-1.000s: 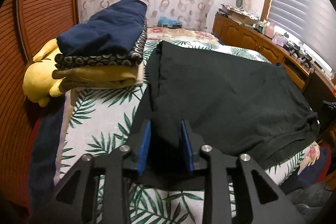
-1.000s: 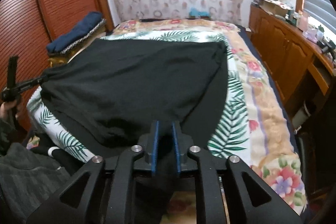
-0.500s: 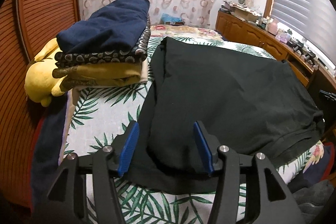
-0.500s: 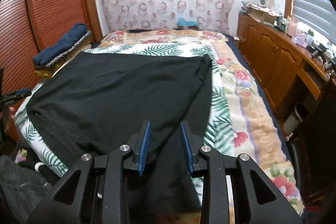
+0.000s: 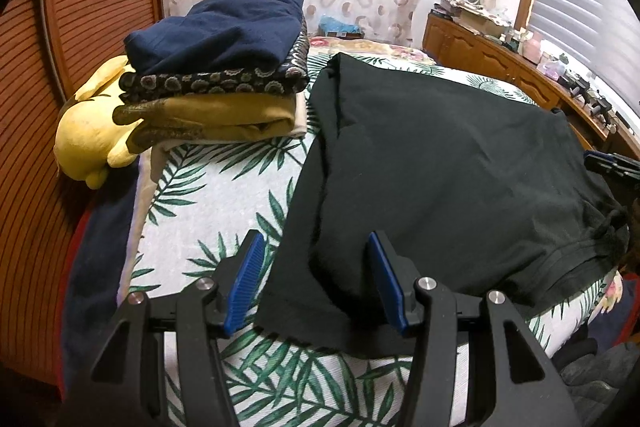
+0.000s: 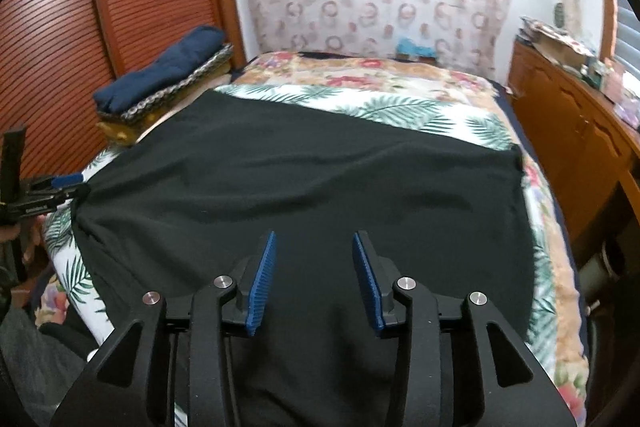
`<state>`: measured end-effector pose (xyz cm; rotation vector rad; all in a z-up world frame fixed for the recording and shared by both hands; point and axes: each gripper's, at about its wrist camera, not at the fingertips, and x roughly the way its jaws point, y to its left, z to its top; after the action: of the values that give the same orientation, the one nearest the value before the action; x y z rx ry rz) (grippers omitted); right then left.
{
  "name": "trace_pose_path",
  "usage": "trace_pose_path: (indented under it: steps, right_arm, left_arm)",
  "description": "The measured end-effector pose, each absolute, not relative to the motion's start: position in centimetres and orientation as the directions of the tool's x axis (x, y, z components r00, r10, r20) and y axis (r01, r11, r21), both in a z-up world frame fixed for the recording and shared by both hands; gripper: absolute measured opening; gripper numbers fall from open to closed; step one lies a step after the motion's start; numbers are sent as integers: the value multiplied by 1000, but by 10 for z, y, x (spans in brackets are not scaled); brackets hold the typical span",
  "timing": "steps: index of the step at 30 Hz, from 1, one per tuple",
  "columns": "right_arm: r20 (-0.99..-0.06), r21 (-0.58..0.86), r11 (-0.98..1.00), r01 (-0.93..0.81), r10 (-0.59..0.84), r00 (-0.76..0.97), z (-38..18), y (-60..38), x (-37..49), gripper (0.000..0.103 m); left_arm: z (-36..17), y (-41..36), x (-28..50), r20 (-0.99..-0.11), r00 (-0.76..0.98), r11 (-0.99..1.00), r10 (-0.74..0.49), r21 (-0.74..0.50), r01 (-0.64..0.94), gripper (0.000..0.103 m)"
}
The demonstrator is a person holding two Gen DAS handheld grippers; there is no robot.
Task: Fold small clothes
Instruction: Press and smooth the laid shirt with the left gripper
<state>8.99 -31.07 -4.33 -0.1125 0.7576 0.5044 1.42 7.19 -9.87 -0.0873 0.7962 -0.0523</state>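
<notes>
A large black garment [image 5: 440,163] lies spread on the bed, folded over on itself, with a lower layer sticking out along its left edge. It also fills the middle of the right wrist view [image 6: 304,187]. My left gripper [image 5: 316,279] is open, its blue pads either side of the garment's near left corner, holding nothing. My right gripper [image 6: 314,279] is open just above the garment's near edge, holding nothing. The left gripper also shows at the left edge of the right wrist view [image 6: 60,187], and the right gripper at the right edge of the left wrist view [image 5: 612,163].
A stack of folded clothes [image 5: 224,67], navy on top, sits at the bed's far left beside a yellow plush toy [image 5: 88,139]. The bedspread [image 5: 224,195] has a palm-leaf print. A wooden dresser [image 6: 568,123] runs along the right. A slatted wooden door [image 6: 52,39] is on the left.
Both grippers have opened and let go of the black garment, which now lies flat on the bed. Both have drawn back a little from it.
</notes>
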Motion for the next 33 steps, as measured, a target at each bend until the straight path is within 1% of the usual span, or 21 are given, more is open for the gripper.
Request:
trace_pose_path:
  steps: [6, 15, 16, 18, 21, 24, 29, 30, 31, 33]
  right_arm:
    - [-711, 70, 856, -512, 403, 576, -58, -290, 97, 41]
    - [-768, 28, 852, -522, 352, 535, -84, -273, 102, 42]
    - [-767, 20, 851, -525, 350, 537, -85, -273, 101, 43]
    - [-771, 17, 846, -532, 350, 532, -85, -270, 101, 50]
    - [-773, -13, 838, -546, 338, 536, -86, -267, 99, 57]
    - [-775, 4, 841, -541, 344, 530, -86, -269, 102, 59]
    - [-773, 5, 840, -543, 347, 530, -87, -269, 102, 60]
    - [-773, 7, 840, -543, 349, 529, -87, -269, 102, 60]
    - [-773, 8, 840, -543, 349, 529, -87, -269, 102, 60]
    - [-773, 11, 839, -544, 352, 528, -86, -269, 102, 60]
  left_arm:
    - [-102, 77, 11, -716, 694, 995, -75, -99, 5, 53]
    - [-106, 78, 10, -726, 683, 994, -82, -107, 6, 53]
    - [-107, 79, 10, -728, 680, 994, -86, -111, 6, 53]
    - [-109, 80, 11, -732, 675, 993, -94, -121, 7, 53]
    - [-110, 81, 10, -729, 677, 991, -104, -133, 9, 53]
    - [-111, 81, 10, -728, 675, 989, -114, -144, 12, 53]
    - [-109, 80, 10, -711, 674, 974, -199, -222, 53, 53]
    - [-110, 79, 10, -709, 676, 974, -200, -219, 59, 51]
    - [-110, 79, 11, -708, 677, 974, -204, -218, 65, 46]
    - [-109, 78, 13, -702, 676, 970, -223, -226, 85, 31]
